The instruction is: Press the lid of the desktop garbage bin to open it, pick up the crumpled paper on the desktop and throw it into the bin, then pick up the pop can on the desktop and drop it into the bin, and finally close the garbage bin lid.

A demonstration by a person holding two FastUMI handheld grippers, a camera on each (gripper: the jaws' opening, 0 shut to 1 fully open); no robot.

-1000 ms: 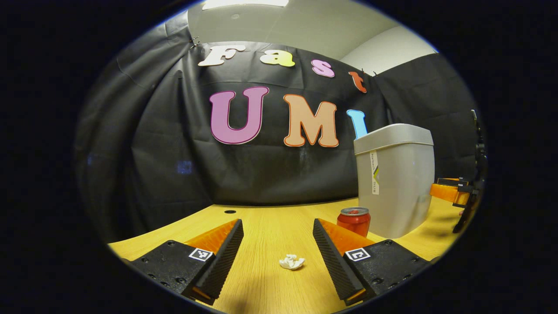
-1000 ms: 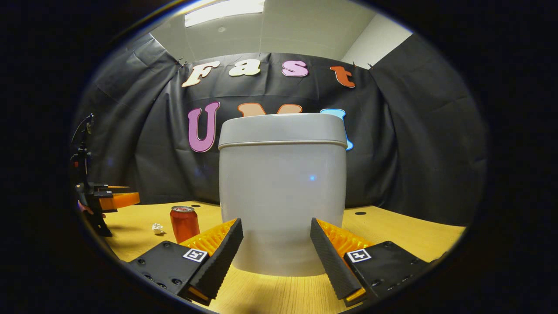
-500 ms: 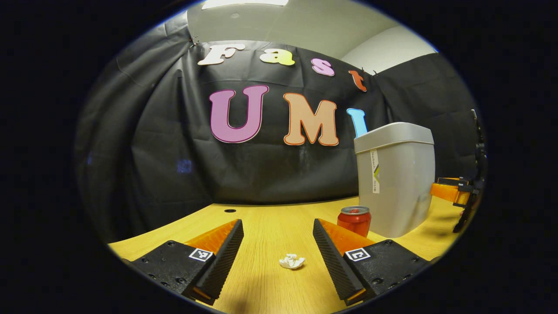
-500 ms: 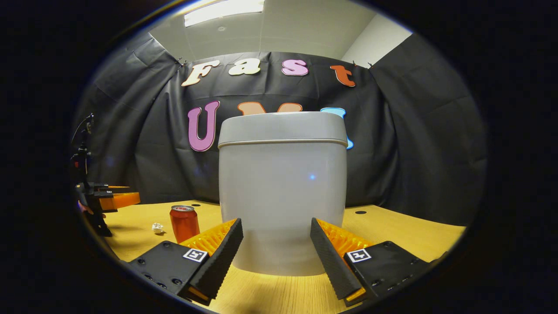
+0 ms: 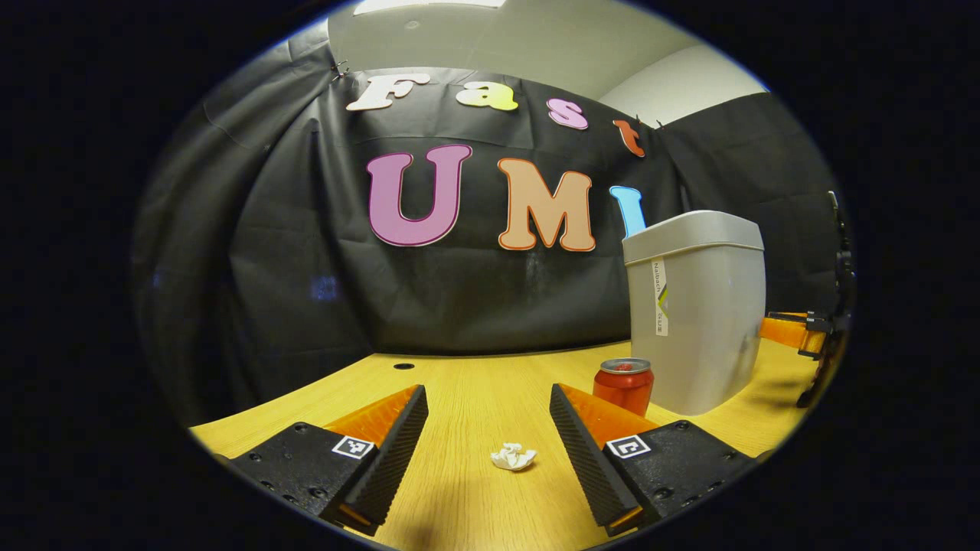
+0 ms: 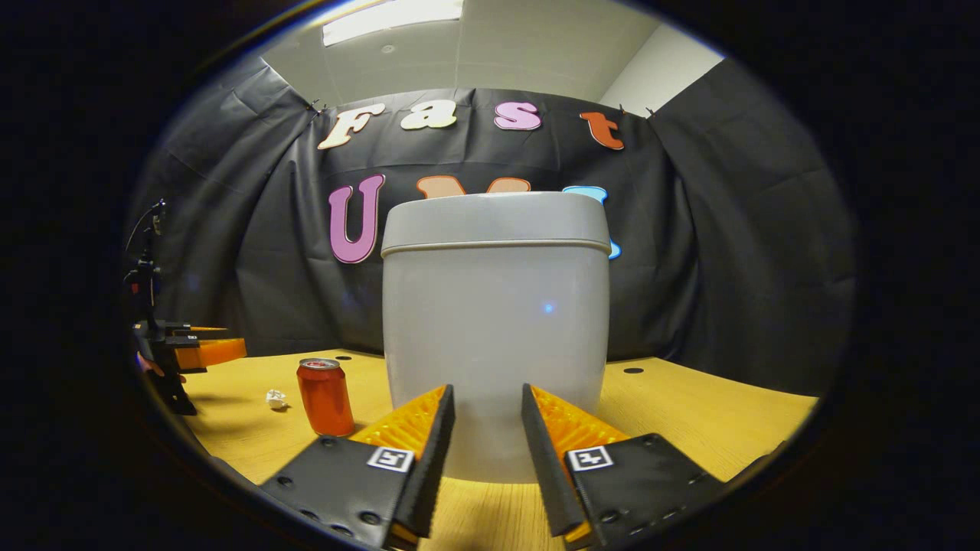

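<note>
The grey desktop bin [image 6: 496,321] stands straight ahead in the right gripper view, its lid [image 6: 496,218] down. My right gripper [image 6: 486,392] is low in front of the bin, open by a narrow gap with nothing between its fingers. A red pop can [image 6: 325,396] stands upright left of the bin, and the crumpled paper [image 6: 276,399] lies further left. In the left gripper view the paper [image 5: 513,457] lies on the table between the fingers of my open left gripper [image 5: 486,392], a little ahead of them. The can [image 5: 626,385] and bin [image 5: 700,321] are to its right.
Everything rests on a yellow wooden table [image 5: 490,375] with small cable holes [image 5: 403,367] near the back. The black cloth wall closes off the rear. The right gripper [image 5: 804,334] shows past the bin at the far right of the left gripper view.
The right gripper's fingers have drawn much closer together. It has also edged slightly upward in front of the bin. The left gripper has barely moved.
</note>
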